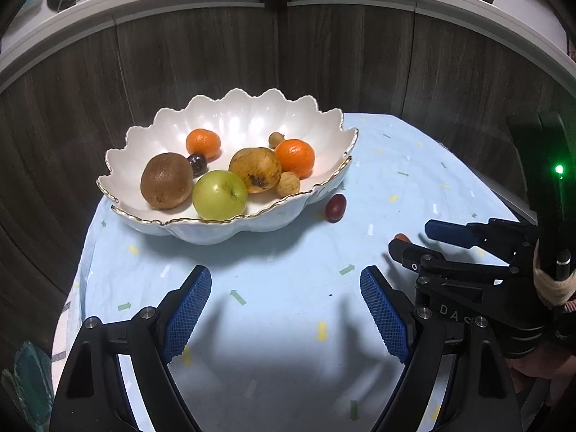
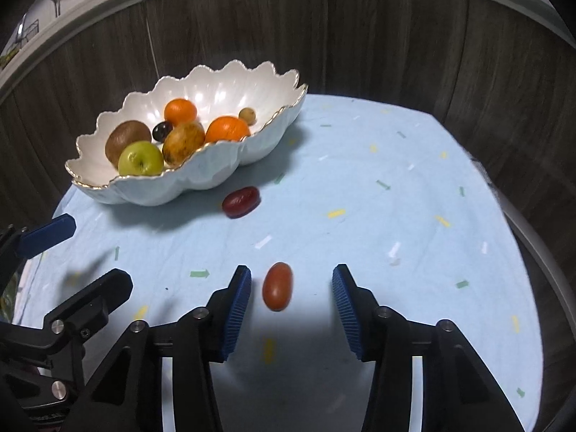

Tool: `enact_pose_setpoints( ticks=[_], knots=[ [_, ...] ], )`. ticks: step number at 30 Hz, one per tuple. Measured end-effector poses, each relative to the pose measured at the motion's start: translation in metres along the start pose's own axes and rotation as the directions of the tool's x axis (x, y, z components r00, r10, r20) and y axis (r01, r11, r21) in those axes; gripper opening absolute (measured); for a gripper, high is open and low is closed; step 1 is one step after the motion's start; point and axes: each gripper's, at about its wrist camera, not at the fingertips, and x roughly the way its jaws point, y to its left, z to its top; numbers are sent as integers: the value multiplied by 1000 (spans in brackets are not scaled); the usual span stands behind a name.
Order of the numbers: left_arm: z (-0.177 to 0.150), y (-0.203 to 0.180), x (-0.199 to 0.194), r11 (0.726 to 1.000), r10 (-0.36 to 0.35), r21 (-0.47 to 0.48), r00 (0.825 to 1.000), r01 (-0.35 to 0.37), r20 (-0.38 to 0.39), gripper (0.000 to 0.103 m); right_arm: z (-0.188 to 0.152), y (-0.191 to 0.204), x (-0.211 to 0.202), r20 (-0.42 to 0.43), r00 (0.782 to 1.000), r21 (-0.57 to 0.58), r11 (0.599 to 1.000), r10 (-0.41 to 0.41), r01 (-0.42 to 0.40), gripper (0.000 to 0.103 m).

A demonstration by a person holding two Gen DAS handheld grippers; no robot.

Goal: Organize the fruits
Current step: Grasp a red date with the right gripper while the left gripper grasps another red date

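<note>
The right tool stood with its jaws apart around a small reddish-brown oval fruit, perhaps a jujube, lying on the blue-clothed counter at the lower middle of the right wrist frame. Neither pad touched it; the gap on the right looked wider than on the left. The left tool hung open over bare cloth, holding nothing.

The likeliest trouble, I judged, was the left pad meeting the fruit first and rolling it out of the jaws, since it is smooth and rounded. A pinch near its tip could also squirt it out.

Its long axis ran nearly up the frame, along the fingers. A 2nd, darker red fruit lay beside the scalloped white bowl, with its long axis across the frame.
</note>
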Motion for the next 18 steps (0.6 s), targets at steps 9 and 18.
enact_pose_setpoints(
  ticks=[9,18],
  knots=[
    [5,-5,9,1000,-10,27,1000,10,0,81,-3,-1,10,-21,1000,9,1000,9,-8,29],
    [14,-15,19,999,-31,42,999,32,-16,79,-3,-10,5,-8,999,34,999,40,-40,17]
  ],
)
